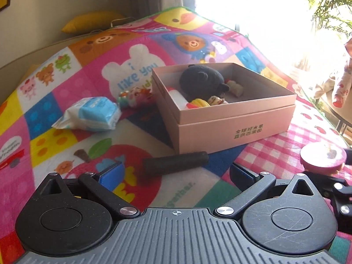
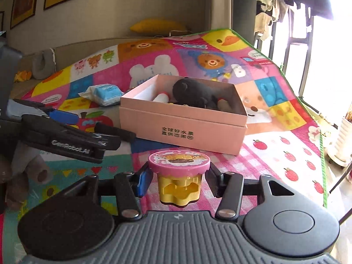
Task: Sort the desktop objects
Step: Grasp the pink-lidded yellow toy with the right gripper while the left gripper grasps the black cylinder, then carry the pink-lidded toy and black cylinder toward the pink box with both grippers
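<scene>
My right gripper (image 2: 177, 176) is shut on a toy cup (image 2: 178, 171) with a pink lid and a yellow body; its pads press the lid's two sides just above the mat. The same cup (image 1: 322, 156) shows at the right edge of the left wrist view. A pink cardboard box (image 2: 176, 129) stands beyond it and holds a black plush (image 2: 193, 91), a white bottle (image 2: 160, 98) and small toys. My left gripper (image 1: 176, 171) is open with nothing between its fingers. A black cylinder (image 1: 176, 161) lies on the mat just ahead of it, in front of the box (image 1: 220, 129).
A tissue pack (image 1: 92, 114) and a small colourful toy (image 1: 134, 96) lie left of the box on the cartoon play mat (image 1: 66, 145). A yellow cushion (image 2: 158, 25) sits at the far wall. A person's patterned sleeve (image 1: 338, 88) shows at the right, by the bright window.
</scene>
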